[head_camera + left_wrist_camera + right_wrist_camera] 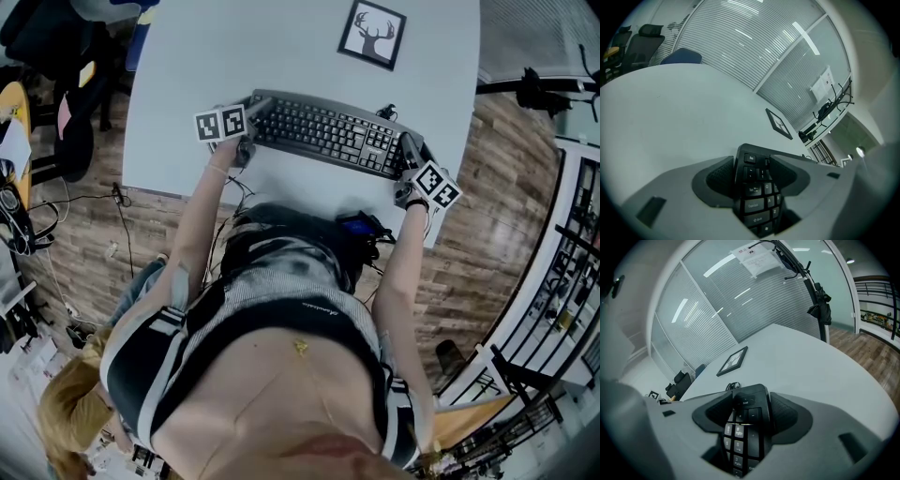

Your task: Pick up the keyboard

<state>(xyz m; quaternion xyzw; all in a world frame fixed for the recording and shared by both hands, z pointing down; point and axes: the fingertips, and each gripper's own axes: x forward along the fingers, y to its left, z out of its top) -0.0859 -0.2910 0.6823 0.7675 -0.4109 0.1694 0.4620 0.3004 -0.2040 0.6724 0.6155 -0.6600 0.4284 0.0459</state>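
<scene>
A black keyboard [328,134] lies across the near part of the white table [187,84]. My left gripper [251,117] is shut on the keyboard's left end [757,197], its Esc corner standing between the two grey pads. My right gripper [410,155] is shut on the keyboard's right end [745,427], the number-pad keys held between its pads. Whether the keyboard is off the table surface I cannot tell.
A framed deer picture [372,34] lies flat on the far side of the table, also visible as the frame [778,123] and the frame [732,360]. The keyboard's cable [386,112] runs off its back edge. Wooden floor and office chairs surround the table.
</scene>
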